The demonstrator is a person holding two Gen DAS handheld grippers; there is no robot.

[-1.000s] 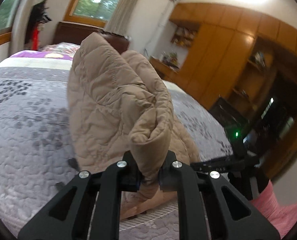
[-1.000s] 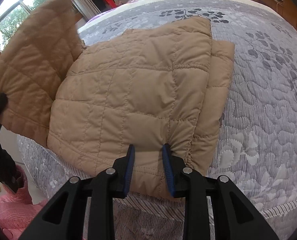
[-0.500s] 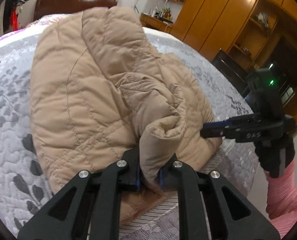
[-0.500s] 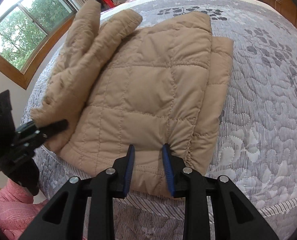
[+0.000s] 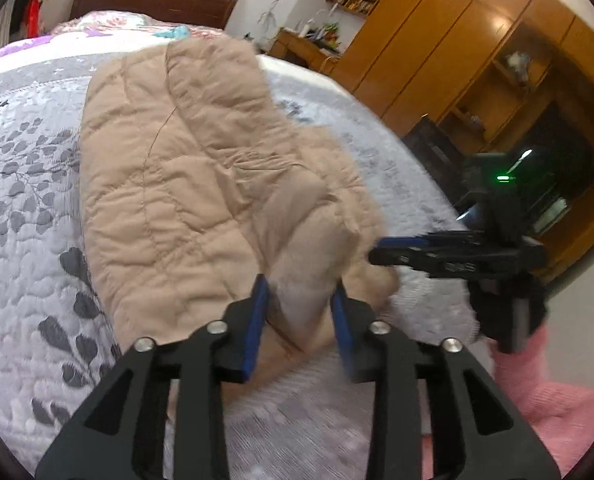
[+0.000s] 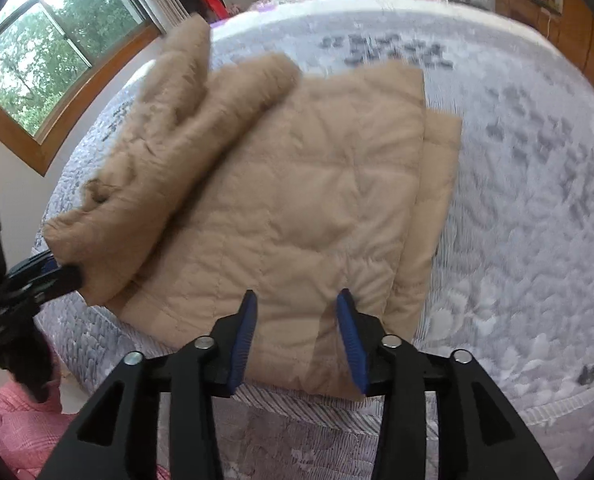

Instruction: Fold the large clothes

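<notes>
We have just let go on both sides. Our left gripper (image 5: 299, 300) has been opening its jaws in the last moment; a second ago it was pinched tight on the cuff end of the sleeve (image 5: 309, 292), and now the blue pads stand apart with that puffy end loose between them, not squeezed, as far as the blur lets us judge. Our right gripper (image 6: 297, 334) has likewise been opening: its jaws were nipping the near hem of the jacket (image 6: 297, 208) and now stand wider, the hem lying slack between them on the bed's edge. The sleeve, which we held high in the air a second ago, has come down and now lies across the left part of the jacket's body. We take this to mean the sleeve fold is laid and both holds are being given up, so the next fold can begin. The jacket is tan and quilted, thick and springy-looking, resting near the front edge of the bed (image 6: 537, 240) on a grey leaf-patterned cover. Its body lies fairly flat, with a second layer peeking out along its right side, while the folded sleeve sits bulky and a little crumpled on top. We suspect such padding may creep open once released.
</notes>
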